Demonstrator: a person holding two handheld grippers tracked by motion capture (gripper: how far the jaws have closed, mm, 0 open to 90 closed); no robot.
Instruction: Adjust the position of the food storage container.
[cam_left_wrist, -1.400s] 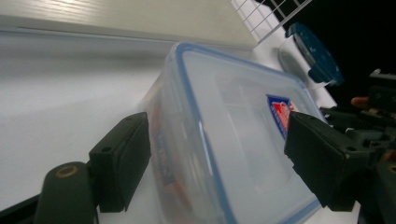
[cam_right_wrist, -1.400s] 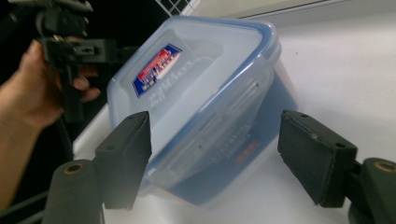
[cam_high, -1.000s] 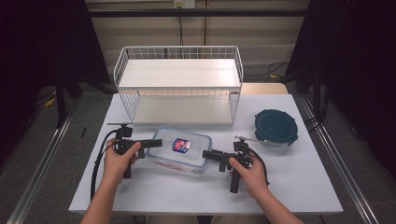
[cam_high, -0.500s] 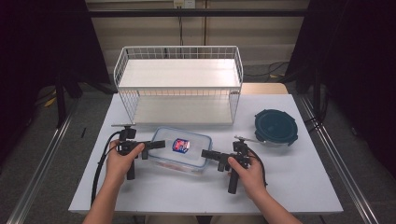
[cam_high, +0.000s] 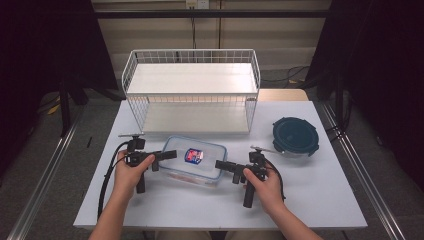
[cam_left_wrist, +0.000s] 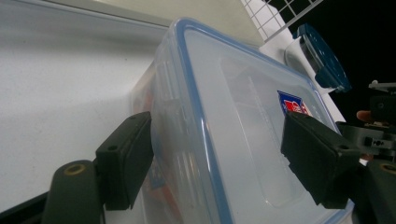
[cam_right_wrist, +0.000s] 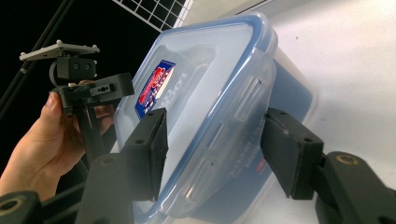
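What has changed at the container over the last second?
Little. The right hand-held gripper has just been closing its jaws around the container's end; the left hand-held gripper opened slightly. Neither visibly presses yet. Container, wire rack and round dish stayed put.

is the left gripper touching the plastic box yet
Cannot tell. In the left gripper view the left gripper straddles the plastic box, but neither pad shows plain contact or a clear gap.
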